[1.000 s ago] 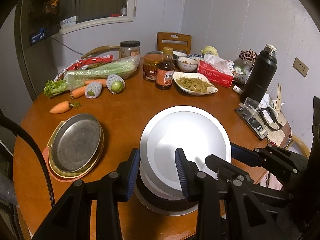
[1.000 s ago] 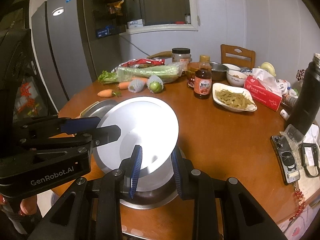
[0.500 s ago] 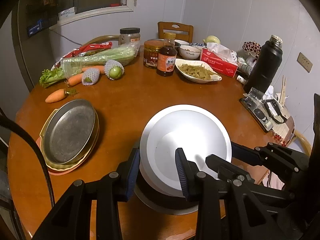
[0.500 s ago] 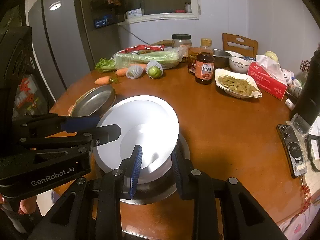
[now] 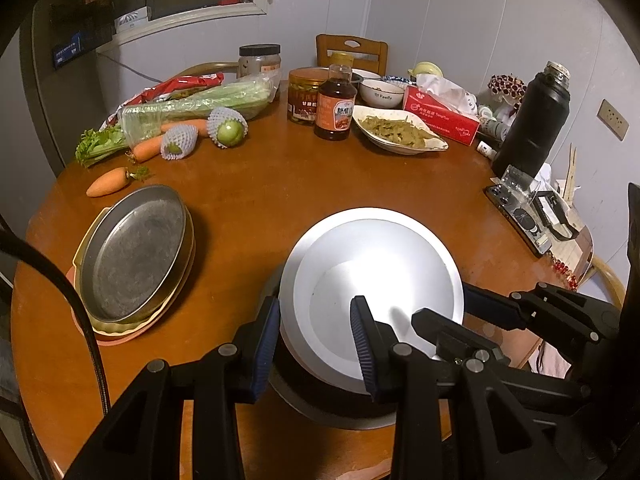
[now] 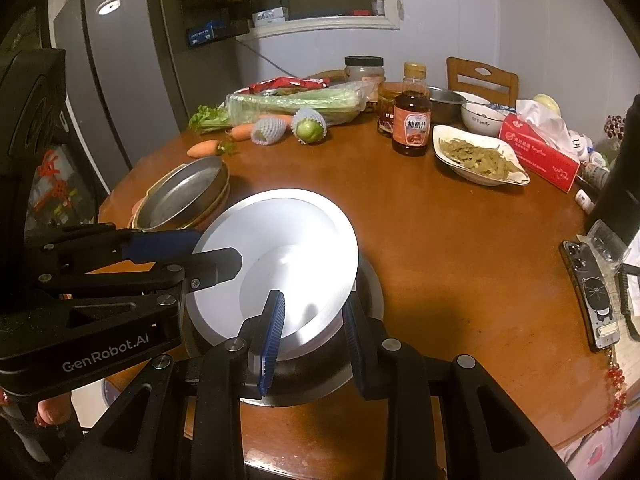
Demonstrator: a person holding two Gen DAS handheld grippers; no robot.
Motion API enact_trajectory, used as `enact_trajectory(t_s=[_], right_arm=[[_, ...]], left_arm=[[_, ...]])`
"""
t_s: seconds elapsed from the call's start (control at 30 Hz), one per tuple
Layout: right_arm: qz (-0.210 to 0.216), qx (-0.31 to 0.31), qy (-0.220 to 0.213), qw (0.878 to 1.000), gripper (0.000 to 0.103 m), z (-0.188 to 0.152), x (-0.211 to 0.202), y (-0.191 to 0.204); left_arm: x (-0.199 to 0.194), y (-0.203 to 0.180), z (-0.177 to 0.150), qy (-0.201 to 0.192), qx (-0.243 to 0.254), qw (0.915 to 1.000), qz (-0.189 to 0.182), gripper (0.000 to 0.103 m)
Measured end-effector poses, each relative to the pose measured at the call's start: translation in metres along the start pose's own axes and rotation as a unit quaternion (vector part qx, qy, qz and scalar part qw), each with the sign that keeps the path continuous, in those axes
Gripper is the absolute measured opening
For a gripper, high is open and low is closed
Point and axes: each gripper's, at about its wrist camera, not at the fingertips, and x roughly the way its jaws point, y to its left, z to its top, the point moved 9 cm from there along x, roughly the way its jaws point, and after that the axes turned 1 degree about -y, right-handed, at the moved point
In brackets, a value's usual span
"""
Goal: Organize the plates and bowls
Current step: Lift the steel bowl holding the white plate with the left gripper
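Both hand-held grippers pinched the rim of the white plate [image 5: 376,280] from opposite sides, left hand-held gripper [image 5: 316,340] and right hand-held gripper [image 6: 312,320], the plate sitting tilted on a steel bowl [image 6: 320,376] at the near edge of the round tabletop [image 5: 280,192]. Plate looked rigid, smooth and glossy, likely slippery and chippable, so the thin raised rim seemed the only sound hold. A stack of oval metal and ceramic dishes [image 5: 136,256] lay toward the left edge

My left gripper [image 5: 316,340] and right gripper [image 6: 314,326] both tilt down at the desk's near edge, side by side, jaws of each clamped on opposite sides of the same rim
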Motion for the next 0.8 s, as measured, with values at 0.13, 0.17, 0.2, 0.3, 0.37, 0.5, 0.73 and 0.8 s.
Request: enact_trajectory(t_s=[0.13, 0.17, 0.2, 0.3, 0.37, 0.5, 0.73, 0.8], right_arm=[[0.001, -0.001, 0.004, 1.0, 0.031, -0.0018, 0.0023, 0.0011], [0.001, -0.001, 0.006, 1.0, 0.031, -0.002, 0.0032, 0.0012], [0.001, -0.001, 0.006, 1.0, 0.031, -0.0023, 0.0035, 0.0012], [0.001, -0.002, 0.008, 1.0, 0.031, -0.0029, 0.0045, 0.0014], [0.001, -0.001, 0.011, 1.0, 0.031, -0.0036, 0.0062, 0.0016], [0.0, -0.002, 0.013, 1.0, 0.031, -0.0045, 0.0078, 0.0011], [0.005, 0.0, 0.015, 1.0, 0.032, -0.0051, 0.01, 0.0006], [0.006, 0.0, 0.016, 1.0, 0.032, -0.005, 0.0107, 0.0]], left_arm=[[0.0021, 0.0005, -0.0015, 0.003, 0.001, 1.0, 0.001, 0.036], [0.0026, 0.0005, -0.0018, 0.003, 0.001, 1.0, 0.001, 0.036], [0.0032, 0.0006, -0.0021, 0.004, 0.001, 1.0, 0.001, 0.036], [0.0051, 0.0007, -0.0034, 0.006, 0.001, 1.0, 0.002, 0.036], [0.0061, 0.0003, -0.004, 0.008, 0.0, 1.0, 0.002, 0.036], [0.0068, 0.0003, -0.0045, 0.009, 0.001, 1.0, 0.002, 0.036], [0.0092, 0.0013, -0.0052, 0.01, 0.0, 0.9999, 0.002, 0.036], [0.0099, 0.0005, -0.0056, 0.011, 0.0, 0.9999, 0.001, 0.036]])
